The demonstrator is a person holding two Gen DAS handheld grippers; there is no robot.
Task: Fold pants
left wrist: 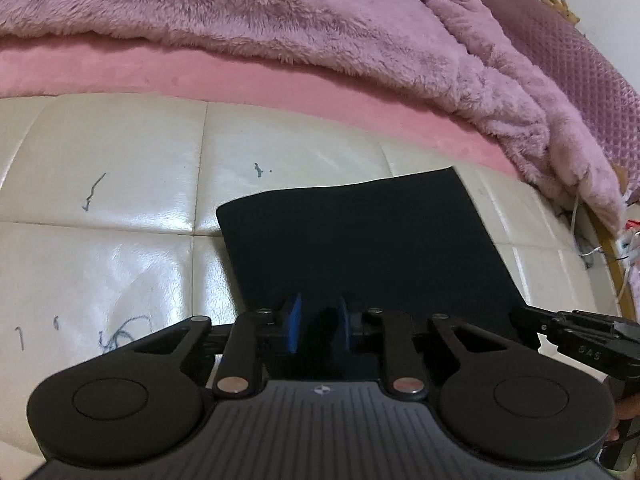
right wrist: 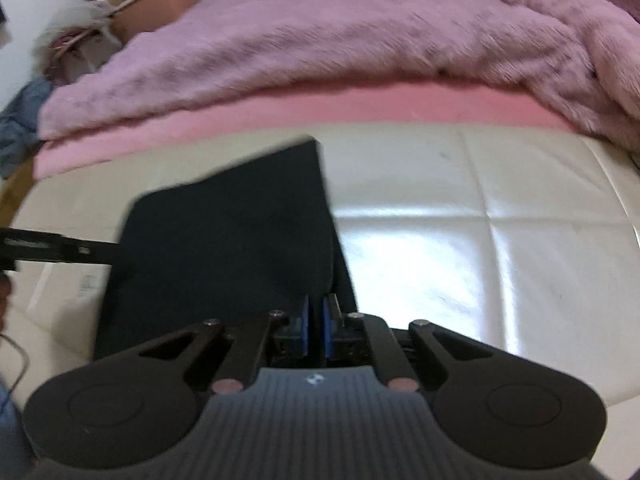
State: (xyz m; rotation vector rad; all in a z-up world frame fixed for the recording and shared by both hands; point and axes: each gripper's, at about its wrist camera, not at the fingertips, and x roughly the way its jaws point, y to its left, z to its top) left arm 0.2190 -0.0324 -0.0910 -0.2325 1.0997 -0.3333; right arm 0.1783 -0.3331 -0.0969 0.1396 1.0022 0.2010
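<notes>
Black fabric: the pants (left wrist: 360, 240) lie folded into a flat, dark rectangle on a cream padded surface (left wrist: 112, 152), reaching forward from both hand-held grippers.
Pants, near edge: it runs under the fingertips of both tools; the far edge ends short of the pink strip beyond.
Pants, right wrist view: the cloth (right wrist: 224, 232) spreads ahead and to the left of that tool, with one corner pointing away and a darker layer showing along its right side.
Left hand-held gripper (left wrist: 319, 326): tilted down over the near edge of the pants, its blue pads (left wrist: 295, 326) stand a little apart with dark cloth between them; whether they press on the cloth I cannot tell.
Right hand-held gripper (right wrist: 316, 328): clenched, its blue pads nearly meeting, at the near right part of the pants; dark cloth sits at the tips, but whether any is pinched between them I cannot tell.
Other tool in each view: the right one's black linkage enters the left wrist view at its lower right, and the left one's black finger reaches the pants' left edge in the right wrist view.
Cream surface: glossy, stitched into panels, with a few pen-like scribbles to the left of the left tool.
Pink strip (left wrist: 180, 76): a smooth band beyond the cream panels.
Furry blanket (left wrist: 240, 12): mauve pile heaped over the pink strip, farthest from both tools.
</notes>
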